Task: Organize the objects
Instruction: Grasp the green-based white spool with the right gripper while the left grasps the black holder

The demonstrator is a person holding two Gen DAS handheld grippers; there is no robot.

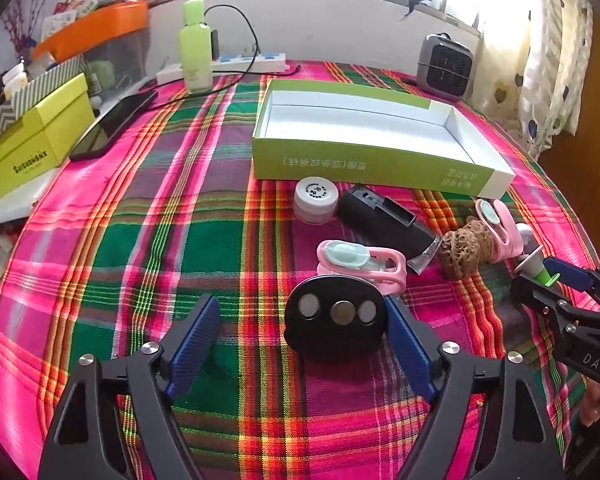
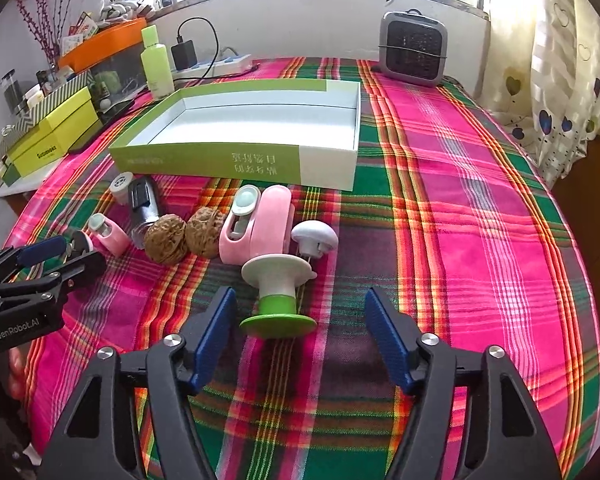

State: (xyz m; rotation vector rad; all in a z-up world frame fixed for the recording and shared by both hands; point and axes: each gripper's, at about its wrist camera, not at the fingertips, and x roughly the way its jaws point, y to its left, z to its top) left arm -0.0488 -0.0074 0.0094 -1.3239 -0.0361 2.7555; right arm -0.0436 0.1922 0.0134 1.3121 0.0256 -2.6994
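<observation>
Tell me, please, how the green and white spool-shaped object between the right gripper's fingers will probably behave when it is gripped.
The spool-shaped object looks like rigid plastic, so probably stiff and light. Its narrow waist between wide flanges should seat the open right gripper. Tipped on its side, it would probably roll.

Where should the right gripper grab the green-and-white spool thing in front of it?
Grip the waist of the green-and-white spool, where white meets green, between the two wide flanges. It lies tilted, the green flange nearest the right gripper. The open fingers already straddle it, so coming straight forward and low probably works; the flanges should keep it from slipping out.
</observation>
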